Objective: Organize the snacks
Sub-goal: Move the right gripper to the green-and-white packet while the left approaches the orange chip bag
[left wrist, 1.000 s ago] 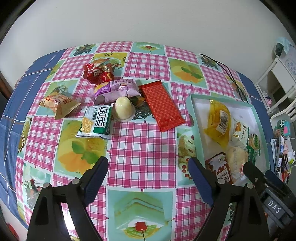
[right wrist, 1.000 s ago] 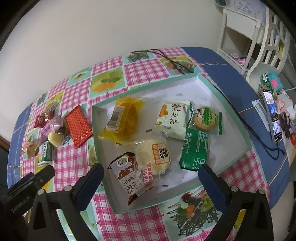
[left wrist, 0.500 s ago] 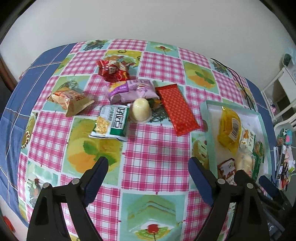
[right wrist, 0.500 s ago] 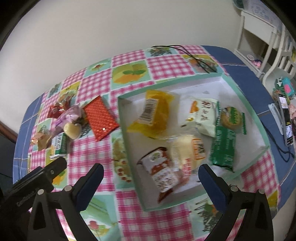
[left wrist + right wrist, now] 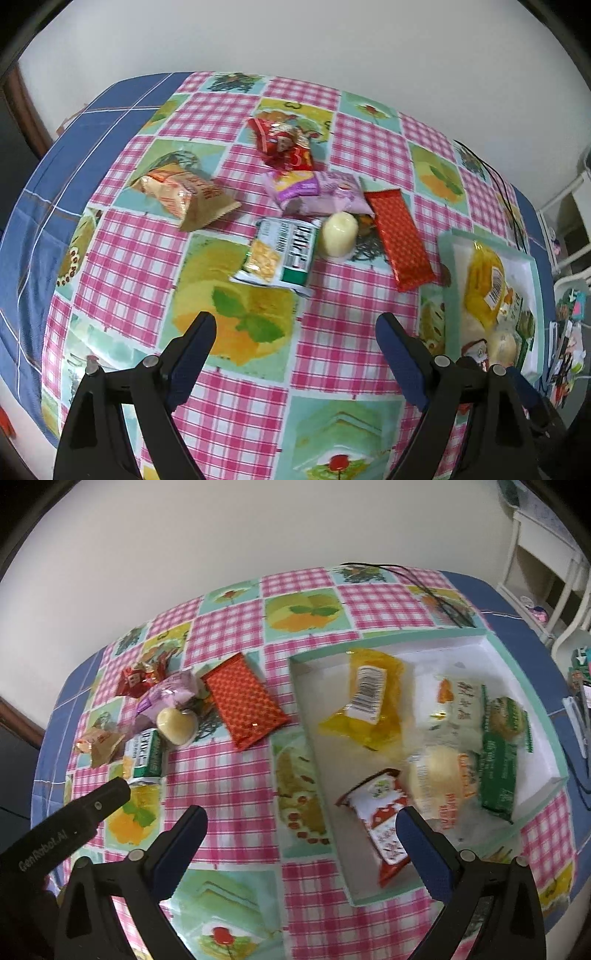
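Loose snacks lie on the checked tablecloth: a green-white cracker pack point(image 5: 280, 254), a cream jelly cup point(image 5: 338, 233), a red foil bar point(image 5: 400, 238), a purple bag point(image 5: 317, 192), a red candy bag point(image 5: 282, 144) and an orange-brown packet point(image 5: 184, 194). A white tray point(image 5: 295, 672) with a mint rim holds several snacks, among them a yellow pouch point(image 5: 367, 698). My left gripper point(image 5: 295, 334) is open and empty, short of the cracker pack. My right gripper point(image 5: 301, 827) is open and empty, over the cloth by the tray's left wall.
The left gripper's body point(image 5: 62, 834) shows at the lower left of the right wrist view. A black cable point(image 5: 436, 594) runs over the far right of the table. A white shelf point(image 5: 543, 561) and small items stand off the table's right edge.
Both grippers have swung left. The loose snacks have shifted toward the middle of the left wrist view, and the tray has slid to the right in both views. Both stay open.
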The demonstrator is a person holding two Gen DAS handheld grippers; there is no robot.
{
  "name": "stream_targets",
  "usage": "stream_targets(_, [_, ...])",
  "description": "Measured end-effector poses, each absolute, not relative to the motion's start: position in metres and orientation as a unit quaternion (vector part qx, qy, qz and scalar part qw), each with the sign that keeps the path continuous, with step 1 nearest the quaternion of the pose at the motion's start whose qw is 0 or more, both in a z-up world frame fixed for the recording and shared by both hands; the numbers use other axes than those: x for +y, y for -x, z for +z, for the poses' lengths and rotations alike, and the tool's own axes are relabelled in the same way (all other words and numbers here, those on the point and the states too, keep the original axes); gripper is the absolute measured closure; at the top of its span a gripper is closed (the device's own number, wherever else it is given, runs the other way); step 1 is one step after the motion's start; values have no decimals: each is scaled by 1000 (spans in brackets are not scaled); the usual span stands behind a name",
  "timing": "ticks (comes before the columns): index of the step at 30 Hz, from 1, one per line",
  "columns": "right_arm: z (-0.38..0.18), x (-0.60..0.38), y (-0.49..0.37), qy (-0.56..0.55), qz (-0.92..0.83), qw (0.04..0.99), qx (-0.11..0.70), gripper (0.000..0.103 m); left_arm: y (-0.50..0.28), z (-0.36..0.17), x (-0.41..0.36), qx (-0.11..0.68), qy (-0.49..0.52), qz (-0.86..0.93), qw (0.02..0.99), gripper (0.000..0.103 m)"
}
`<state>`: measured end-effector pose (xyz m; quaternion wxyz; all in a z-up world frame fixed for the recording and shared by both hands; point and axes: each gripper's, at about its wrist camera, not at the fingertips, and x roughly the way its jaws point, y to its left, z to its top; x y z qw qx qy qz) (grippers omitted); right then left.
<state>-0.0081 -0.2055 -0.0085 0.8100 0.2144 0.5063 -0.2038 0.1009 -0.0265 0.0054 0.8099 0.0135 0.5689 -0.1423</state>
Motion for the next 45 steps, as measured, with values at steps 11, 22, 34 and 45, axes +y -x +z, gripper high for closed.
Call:
stream_targets(11, [-12,-190,-13,-227,-179,820,495,0,-131,1,17,576,24,-106,811,14])
stream_targets(22, [-17,-172,-42,-222,-149,830,490,0,-169,-3,52,574,30,-82,814,15])
stream_targets(34, [-37,-156,-78,-225,-133,818,513,0,-196,-11,62,577,16,-88,812,14])
stream_targets(45, [-47,-118,-119,-219,-96,821,518,0,-224,-14,74,574,30,-86,814,14])
